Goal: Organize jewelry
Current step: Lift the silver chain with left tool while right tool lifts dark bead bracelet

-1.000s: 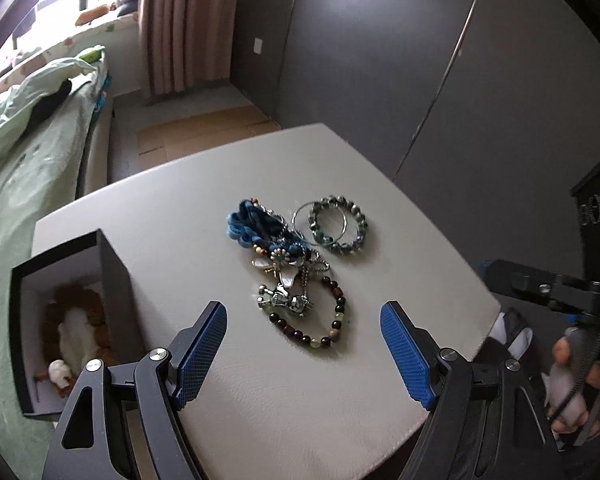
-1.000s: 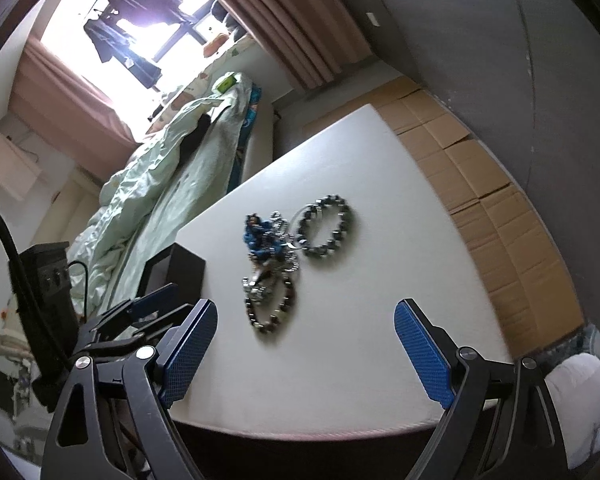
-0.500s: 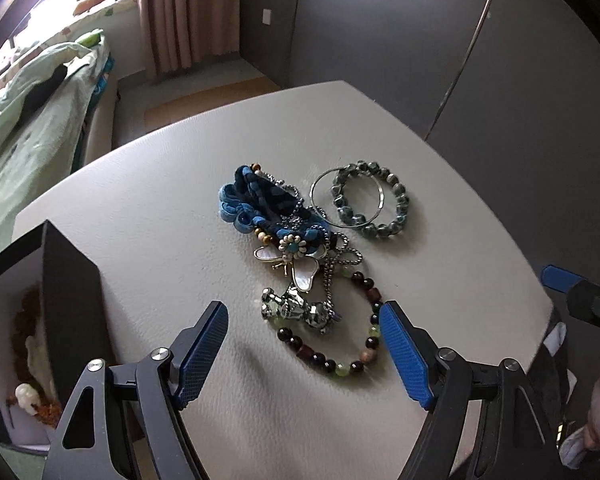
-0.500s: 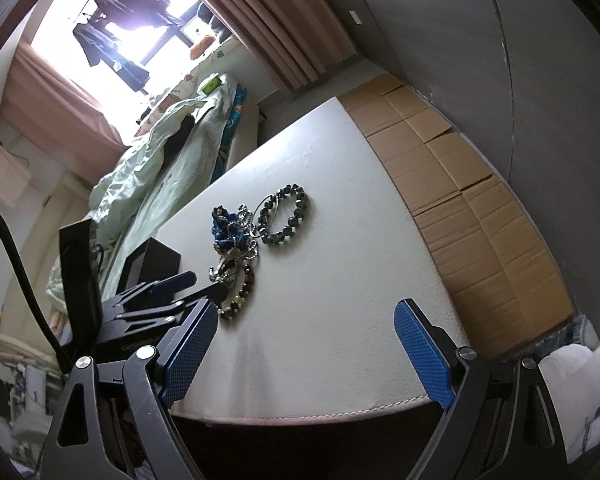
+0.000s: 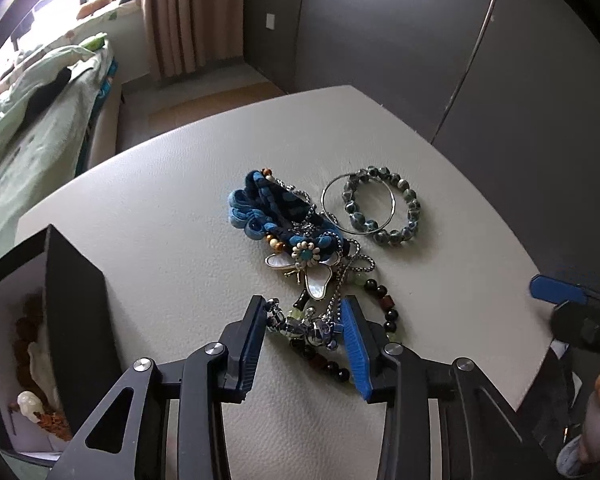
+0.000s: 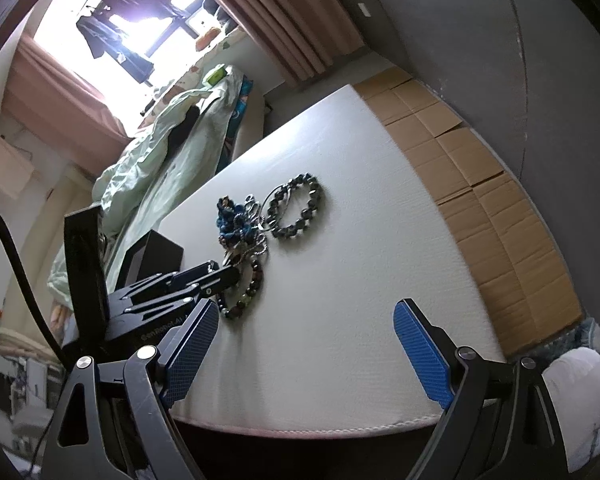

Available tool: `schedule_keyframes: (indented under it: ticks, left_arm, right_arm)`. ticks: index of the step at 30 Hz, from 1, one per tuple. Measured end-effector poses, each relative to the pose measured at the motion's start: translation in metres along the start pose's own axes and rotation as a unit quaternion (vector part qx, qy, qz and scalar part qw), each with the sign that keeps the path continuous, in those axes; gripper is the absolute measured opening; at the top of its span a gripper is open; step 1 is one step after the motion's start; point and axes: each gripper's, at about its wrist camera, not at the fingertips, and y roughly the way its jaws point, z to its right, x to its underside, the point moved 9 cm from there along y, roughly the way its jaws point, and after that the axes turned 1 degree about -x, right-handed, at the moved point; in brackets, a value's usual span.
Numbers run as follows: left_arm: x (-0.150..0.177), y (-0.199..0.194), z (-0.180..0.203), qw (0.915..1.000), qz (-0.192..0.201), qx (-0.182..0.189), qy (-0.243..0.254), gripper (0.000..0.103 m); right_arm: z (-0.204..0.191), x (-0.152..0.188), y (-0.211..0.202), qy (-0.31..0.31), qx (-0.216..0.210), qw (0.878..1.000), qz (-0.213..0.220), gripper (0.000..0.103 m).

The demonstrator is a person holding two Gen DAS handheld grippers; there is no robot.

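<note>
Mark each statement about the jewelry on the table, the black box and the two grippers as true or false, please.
1. The left gripper has its fingers closing around the silver charm cluster at the near end of the pile. True.
2. The right gripper holds a bracelet. False: its fingers are wide apart with nothing between them.
3. The thin silver bangle overlaps the grey-green bead bracelet. True.
4. The black box is closed with a lid. False: it is open, with brown beads visible inside.
5. The blue braided bracelet lies alone at the table edge. False: it is tangled with the chains and the butterfly pendant.
</note>
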Motion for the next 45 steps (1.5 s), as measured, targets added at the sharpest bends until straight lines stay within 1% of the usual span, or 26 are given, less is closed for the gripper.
schedule_keyframes:
  ticks: [8, 13, 17, 20, 22, 24, 26, 28, 30, 31, 32, 34, 37, 45]
  left_arm:
    - [-0.012, -0.034, -0.006, 0.9994, 0.032, 0.013, -0.008, 0.040]
    - [-0.021, -0.058, -0.011, 0.9983, 0.051, 0.021, -0.015, 0.040]
    - [-0.031, -0.076, -0.015, 0.9972, 0.069, 0.025, -0.018, 0.039]
    - [-0.036, -0.087, -0.020, 0.9963, 0.080, 0.024, -0.021, 0.038]
    - [-0.039, -0.093, -0.023, 0.9958, 0.086, 0.023, -0.023, 0.038]
    - [-0.041, -0.099, -0.025, 0.9953, 0.091, 0.022, -0.024, 0.038]
    - [-0.044, -0.107, -0.028, 0.9948, 0.097, 0.019, -0.024, 0.038]
    - [-0.046, -0.114, -0.030, 0.9941, 0.104, 0.018, -0.025, 0.038]
    - [-0.050, -0.122, -0.031, 0.9934, 0.111, 0.016, -0.024, 0.038]
    - [-0.051, -0.126, -0.031, 0.9930, 0.114, 0.016, -0.023, 0.038]
    - [-0.053, -0.130, -0.031, 0.9926, 0.119, 0.016, -0.022, 0.038]
    - [-0.058, -0.140, -0.031, 0.9916, 0.128, 0.014, -0.016, 0.038]
    - [-0.067, -0.154, -0.031, 0.9901, 0.140, 0.009, -0.008, 0.038]
    - [-0.088, -0.196, -0.028, 0.9839, 0.179, -0.004, 0.010, 0.038]
  right_arm:
    - [-0.017, 0.005, 0.019, -0.022, -0.003, 1.000, -0.019, 0.086]
    - [-0.034, 0.008, 0.035, -0.054, 0.006, 0.998, -0.037, 0.078]
    - [-0.042, 0.007, 0.050, -0.077, 0.029, 0.995, -0.047, 0.065]
    - [-0.047, 0.003, 0.057, -0.093, 0.043, 0.994, -0.048, 0.063]
    - [-0.051, 0.000, 0.064, -0.106, 0.056, 0.991, -0.052, 0.058]
    - [-0.052, -0.002, 0.072, -0.121, 0.075, 0.988, -0.061, 0.050]
    - [-0.051, -0.003, 0.078, -0.132, 0.091, 0.985, -0.070, 0.043]
    - [-0.051, -0.005, 0.081, -0.152, 0.108, 0.980, -0.067, 0.037]
    - [-0.050, -0.007, 0.082, -0.176, 0.135, 0.973, -0.067, 0.024]
    - [-0.049, -0.008, 0.081, -0.182, 0.142, 0.971, -0.069, 0.015]
    - [-0.048, -0.008, 0.082, -0.184, 0.138, 0.970, -0.074, 0.009]
    - [-0.047, -0.009, 0.080, -0.182, 0.132, 0.971, -0.081, 0.009]
    - [-0.051, -0.015, 0.071, -0.181, 0.119, 0.973, -0.073, 0.009]
    - [-0.076, -0.037, 0.035, -0.197, 0.101, 0.975, -0.030, 0.009]
